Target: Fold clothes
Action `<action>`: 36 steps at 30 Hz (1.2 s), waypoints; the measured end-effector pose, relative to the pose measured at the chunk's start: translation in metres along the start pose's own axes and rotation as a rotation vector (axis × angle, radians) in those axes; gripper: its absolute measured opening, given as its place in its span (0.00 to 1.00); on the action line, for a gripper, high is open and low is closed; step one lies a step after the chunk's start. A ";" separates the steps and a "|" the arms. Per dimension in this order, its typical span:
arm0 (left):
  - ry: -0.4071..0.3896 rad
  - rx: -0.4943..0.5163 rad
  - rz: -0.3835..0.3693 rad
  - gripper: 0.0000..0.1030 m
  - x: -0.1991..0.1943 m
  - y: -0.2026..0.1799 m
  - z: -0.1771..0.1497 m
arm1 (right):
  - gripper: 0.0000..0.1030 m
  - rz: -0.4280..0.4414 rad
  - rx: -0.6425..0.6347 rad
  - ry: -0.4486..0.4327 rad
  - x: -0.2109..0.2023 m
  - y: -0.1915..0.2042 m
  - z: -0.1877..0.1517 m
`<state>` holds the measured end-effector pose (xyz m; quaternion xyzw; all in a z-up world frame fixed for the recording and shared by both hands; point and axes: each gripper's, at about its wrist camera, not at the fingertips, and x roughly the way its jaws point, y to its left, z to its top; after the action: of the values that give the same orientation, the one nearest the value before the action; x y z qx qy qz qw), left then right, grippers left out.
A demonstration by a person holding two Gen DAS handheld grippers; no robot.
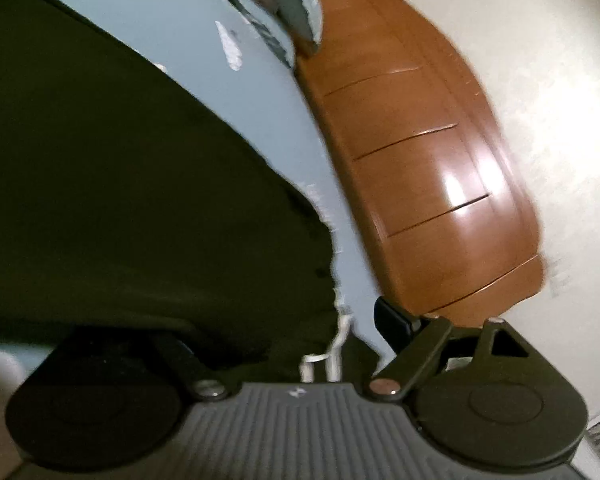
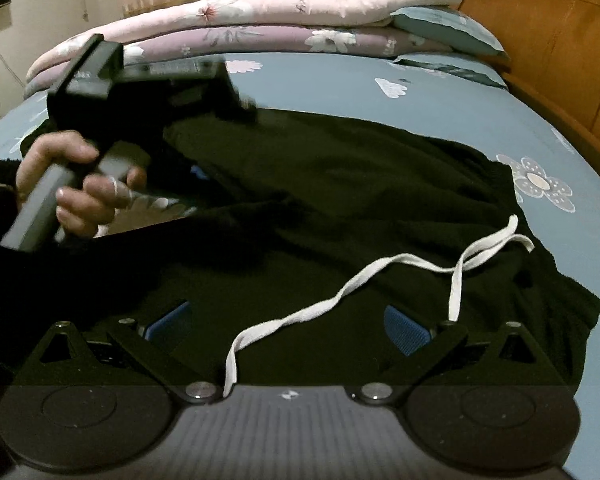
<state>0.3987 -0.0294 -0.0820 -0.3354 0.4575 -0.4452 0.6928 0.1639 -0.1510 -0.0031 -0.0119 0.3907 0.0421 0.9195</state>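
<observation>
1. The scene was a bedroom: a bed (image 2: 440,120) with a blue flowered sheet, a wooden headboard (image 2: 548,48) at two o'clock in the right wrist view, and curtains behind.
2. A stack of folded floral quilts (image 2: 260,20) lay at twelve o'clock along the far edge, with a blue pillow (image 2: 448,28) beside the headboard, apparently put there to leave the middle free for folding.
3. The black garment (image 2: 340,184) lay spread over the middle of the bed, loosely rumpled, so the fold looked hardly begun.
4. Its white drawstring (image 2: 380,272) trailed across the cloth from four o'clock toward six, loose on top.
5. The right gripper (image 2: 288,328) hovered low over the garment's near edge, jaws apart with blue pads showing and nothing pinched between them.
6. The left gripper (image 2: 228,96), held in a hand (image 2: 76,184) at nine o'clock, reached over the garment's far side; in its own blurred view the jaws stood wide, with cloth and drawstring in front of them and nothing visibly pinched.
7. No container was in view.
</observation>
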 end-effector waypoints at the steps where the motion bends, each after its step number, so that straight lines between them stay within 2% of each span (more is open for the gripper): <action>1: 0.021 -0.006 -0.008 0.83 0.005 0.000 -0.001 | 1.00 0.007 0.002 -0.002 0.001 0.000 0.000; 4: 0.130 0.007 0.050 0.82 0.030 -0.005 -0.003 | 1.00 0.030 0.008 -0.004 0.004 0.000 0.002; 5: 0.146 0.013 0.040 0.82 0.035 -0.008 -0.002 | 1.00 0.037 0.003 -0.003 0.005 0.000 0.003; 10: 0.100 0.014 -0.051 0.83 0.029 -0.027 0.019 | 1.00 0.068 -0.057 -0.013 0.007 0.005 0.006; 14: 0.156 0.029 -0.019 0.83 0.035 -0.031 0.023 | 1.00 0.121 -0.157 -0.046 0.021 0.012 0.014; 19: 0.175 0.050 -0.010 0.82 0.025 -0.029 0.021 | 1.00 0.190 -0.296 -0.088 0.058 0.024 0.033; 21: 0.182 0.049 -0.008 0.82 0.028 -0.030 0.023 | 1.00 0.249 -0.305 -0.063 0.079 0.025 0.040; 25: 0.201 0.039 0.027 0.82 0.032 -0.024 0.020 | 1.00 0.284 -0.290 0.009 0.113 0.022 0.044; 28: 0.184 0.014 0.017 0.83 0.026 -0.017 0.017 | 1.00 0.317 -0.242 0.013 0.103 0.021 0.045; 30: 0.179 -0.016 0.003 0.83 0.023 -0.012 0.016 | 1.00 0.354 -0.248 -0.019 0.095 0.024 0.044; 34: 0.182 -0.019 0.019 0.83 0.016 -0.007 0.012 | 1.00 0.299 -0.291 0.022 0.120 0.033 0.047; 36: 0.172 -0.025 0.028 0.83 0.005 -0.003 0.008 | 1.00 0.311 -0.266 0.004 0.123 0.031 0.048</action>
<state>0.4064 -0.0351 -0.0786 -0.2981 0.5255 -0.4570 0.6528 0.2806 -0.1096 -0.0578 -0.0727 0.3804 0.2349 0.8915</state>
